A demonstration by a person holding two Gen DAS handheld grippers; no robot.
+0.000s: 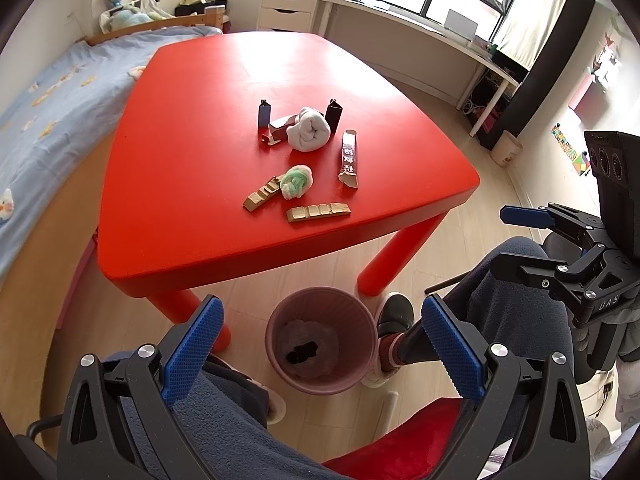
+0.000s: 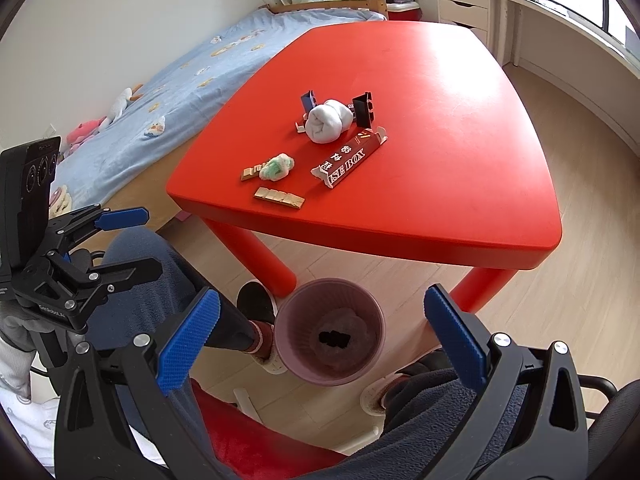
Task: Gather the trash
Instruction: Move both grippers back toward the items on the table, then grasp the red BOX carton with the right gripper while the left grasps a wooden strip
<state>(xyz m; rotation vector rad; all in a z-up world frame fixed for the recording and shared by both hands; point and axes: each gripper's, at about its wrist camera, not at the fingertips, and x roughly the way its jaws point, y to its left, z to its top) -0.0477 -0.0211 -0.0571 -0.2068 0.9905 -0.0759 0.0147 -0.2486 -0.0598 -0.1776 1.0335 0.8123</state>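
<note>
Trash lies on the red table (image 1: 192,168) (image 2: 460,140): a white rolled wad (image 1: 310,129) (image 2: 329,121), a green-white crumpled wad (image 1: 296,181) (image 2: 276,167), two tan cardboard strips (image 1: 319,212) (image 2: 279,198), a dark flattened box (image 1: 349,159) (image 2: 347,159) and small dark carton pieces (image 1: 333,113) (image 2: 364,110). A pink bin (image 1: 322,340) (image 2: 330,332) stands on the floor under the near edge, with trash inside. My left gripper (image 1: 322,348) (image 2: 128,240) and right gripper (image 2: 322,342) (image 1: 520,236) are both open and empty, held low above the bin and my knees.
A bed with blue cover (image 1: 48,92) (image 2: 192,64) runs along the table's left side. White drawers (image 1: 286,4) and a desk under the window (image 1: 420,28) stand behind. My legs, a shoe (image 1: 394,312) and a red chair seat (image 1: 400,440) are below.
</note>
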